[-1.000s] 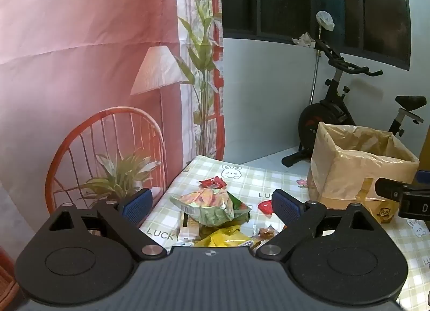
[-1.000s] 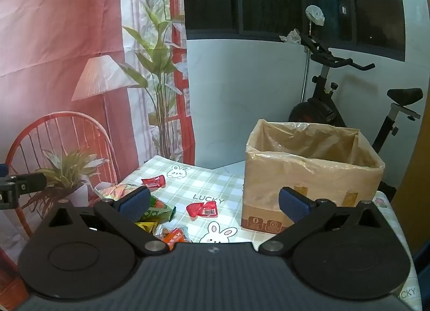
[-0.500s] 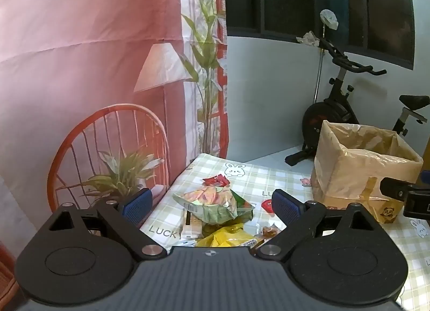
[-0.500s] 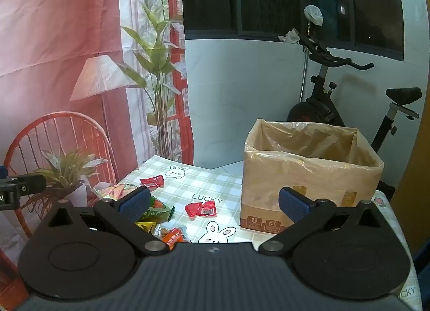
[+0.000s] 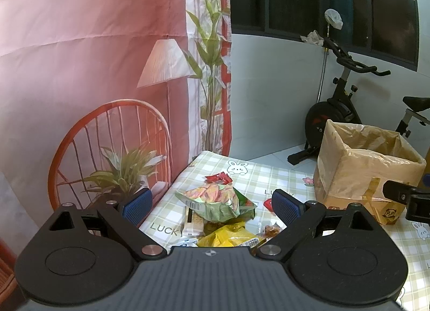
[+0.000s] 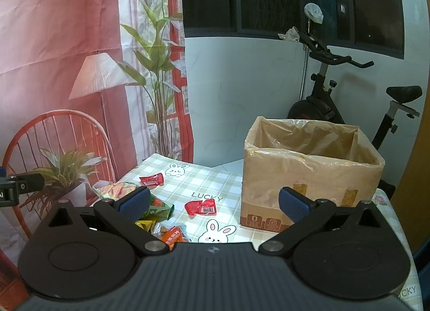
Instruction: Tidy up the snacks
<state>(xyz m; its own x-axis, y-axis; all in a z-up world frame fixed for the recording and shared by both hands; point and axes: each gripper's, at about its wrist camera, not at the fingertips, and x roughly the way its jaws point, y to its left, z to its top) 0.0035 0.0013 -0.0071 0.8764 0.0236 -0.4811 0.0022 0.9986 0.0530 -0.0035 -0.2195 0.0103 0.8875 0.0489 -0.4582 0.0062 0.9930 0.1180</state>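
A heap of snacks lies on the checked tablecloth (image 5: 271, 176): a green bag of chips (image 5: 215, 199), a yellow packet (image 5: 228, 235) and a red sachet (image 5: 219, 177). My left gripper (image 5: 212, 205) hovers open above and short of that heap, holding nothing. My right gripper (image 6: 213, 202) is open and empty too, above a red sachet (image 6: 201, 207) and an orange packet (image 6: 172, 237). A lined cardboard box (image 6: 309, 174) stands open-topped at the right, also seen in the left wrist view as the box (image 5: 362, 166).
A printed backdrop with a lamp and chair (image 5: 107, 82) hangs at the table's left edge. An exercise bike (image 6: 336, 90) stands behind the box against the white wall. The other gripper's tip (image 5: 405, 198) shows at the far right of the left wrist view.
Both views have shifted only slightly; the left gripper has drifted a little back and up from the snack heap. Both grippers stay open and empty.
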